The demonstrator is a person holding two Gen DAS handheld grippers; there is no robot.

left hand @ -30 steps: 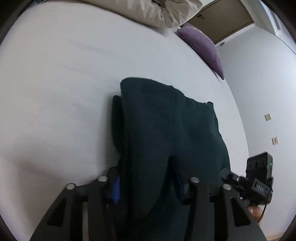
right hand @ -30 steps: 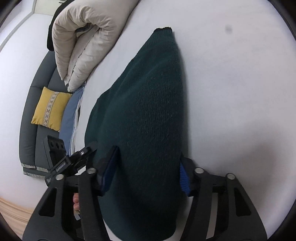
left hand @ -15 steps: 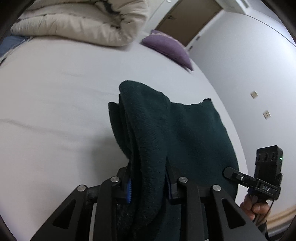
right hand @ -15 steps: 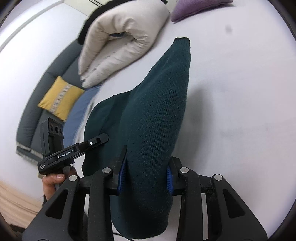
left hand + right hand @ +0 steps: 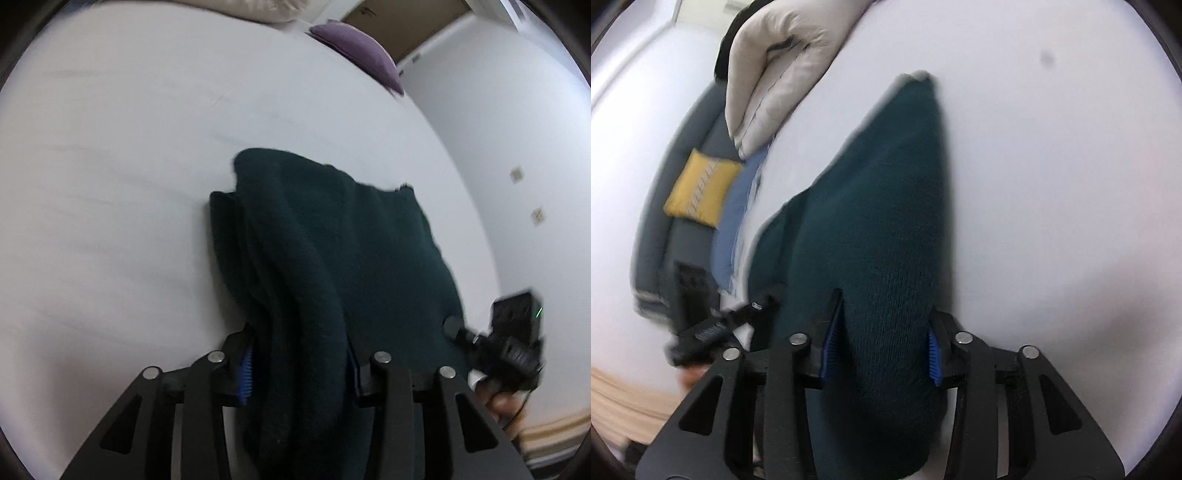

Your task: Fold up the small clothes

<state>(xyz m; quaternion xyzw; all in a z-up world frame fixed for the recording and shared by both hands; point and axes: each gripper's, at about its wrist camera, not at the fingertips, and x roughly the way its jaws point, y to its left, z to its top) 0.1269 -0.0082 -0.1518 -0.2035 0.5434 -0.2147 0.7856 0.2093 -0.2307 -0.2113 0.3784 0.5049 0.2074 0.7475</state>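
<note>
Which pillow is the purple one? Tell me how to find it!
Start at the big white bed that fills most of the left wrist view. Look past the dark green knitted garment to the bed's far edge, near the brown door. The purple pillow lies there, and it is the only purple thing; the puffy folded duvet is cream and the sofa cushion is yellow.

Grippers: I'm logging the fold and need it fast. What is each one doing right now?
Left gripper: fingers opening, the dark green knit garment bunched between them.
Right gripper: closed on the same garment, both blue pads against it.
</note>
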